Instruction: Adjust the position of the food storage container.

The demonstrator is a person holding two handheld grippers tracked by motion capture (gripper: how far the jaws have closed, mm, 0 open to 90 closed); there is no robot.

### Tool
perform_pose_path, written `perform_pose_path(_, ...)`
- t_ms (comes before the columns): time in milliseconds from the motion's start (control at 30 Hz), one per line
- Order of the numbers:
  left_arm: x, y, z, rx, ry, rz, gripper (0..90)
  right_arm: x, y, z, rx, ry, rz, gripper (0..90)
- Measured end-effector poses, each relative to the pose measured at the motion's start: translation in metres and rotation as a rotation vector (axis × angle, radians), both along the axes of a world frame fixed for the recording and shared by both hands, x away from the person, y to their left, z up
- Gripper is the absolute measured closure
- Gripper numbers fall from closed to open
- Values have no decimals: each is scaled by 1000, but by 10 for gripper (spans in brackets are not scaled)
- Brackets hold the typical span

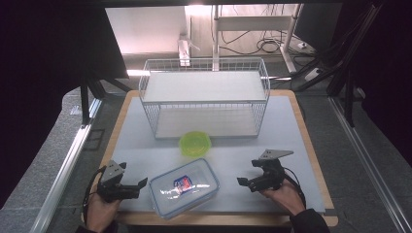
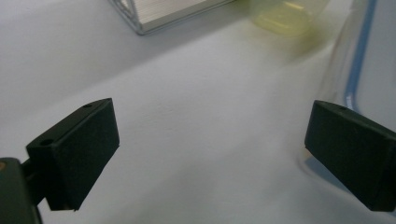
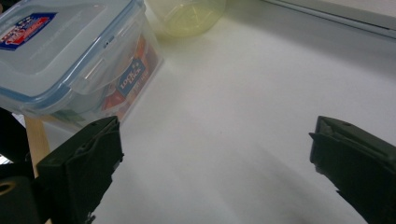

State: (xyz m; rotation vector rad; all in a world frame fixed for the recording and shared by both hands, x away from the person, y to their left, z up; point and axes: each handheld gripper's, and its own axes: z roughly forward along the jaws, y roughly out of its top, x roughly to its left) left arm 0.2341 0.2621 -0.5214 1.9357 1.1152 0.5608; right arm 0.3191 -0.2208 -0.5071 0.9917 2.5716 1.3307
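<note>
Clear lidded food container (image 1: 184,188) sits at the desk's (image 1: 291,126) near edge, between both claws. Blue seal, clip-lock flaps, printed label on top. Looks rigid, light and slick-walled; best taken by opposite sides, under the lid rim. Left claw (image 1: 138,187) and right claw (image 1: 244,182) gape empty, either side. Green bowl (image 1: 195,143) just behind; wire rack (image 1: 204,97) beyond.

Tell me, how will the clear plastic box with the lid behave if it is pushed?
The box looks stiff and flat-bottomed, so it would probably slide, not tip. Its smooth walls may be slippery. It seems nearly empty, so likely light.
</note>
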Motion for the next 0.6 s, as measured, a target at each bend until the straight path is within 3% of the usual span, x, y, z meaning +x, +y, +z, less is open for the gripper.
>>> perform_pose_path(133,-1,-3,1,25,-12,-6,31,0,0,1,-20,-33,11,54)
perform_pose_path(167,-1,-2,1,15,-13,-11,30,-1,0,2,-20,-57,14,72)
perform_pose_path(333,-1,1,0,-5,-13,-14,31,-2,0,5,-20,-91,24,76)
perform_pose_path(600,-1,0,-1,-2,-5,-28,32,2,-1,1,-23,-47,-7,73)
